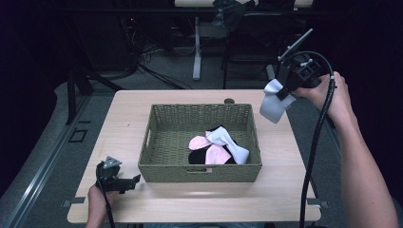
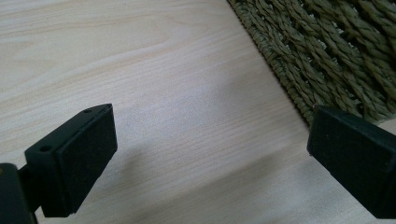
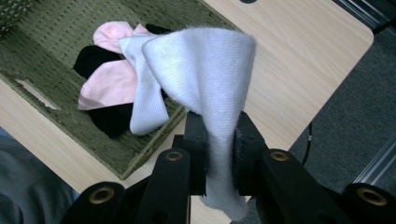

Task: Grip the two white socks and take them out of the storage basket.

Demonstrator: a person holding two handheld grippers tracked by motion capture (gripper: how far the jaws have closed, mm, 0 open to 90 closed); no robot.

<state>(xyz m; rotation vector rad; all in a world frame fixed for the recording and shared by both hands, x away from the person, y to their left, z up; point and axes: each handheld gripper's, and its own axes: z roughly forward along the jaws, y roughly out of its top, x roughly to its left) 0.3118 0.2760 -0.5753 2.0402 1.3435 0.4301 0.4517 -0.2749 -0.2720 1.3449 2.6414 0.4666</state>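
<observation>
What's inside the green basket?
In the basket lies a pile of socks: pink ones, black ones and a white one. They overlap, so anything under the pile is hidden.

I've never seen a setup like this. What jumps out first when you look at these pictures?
First, the white sock dangling in the air past the table's far right corner, pinched in the right gripper. Next, the green woven basket in the middle of the wooden table, with pink, black and white socks heaped inside. The left gripper rests open on the table beside the basket's near left corner.
</observation>
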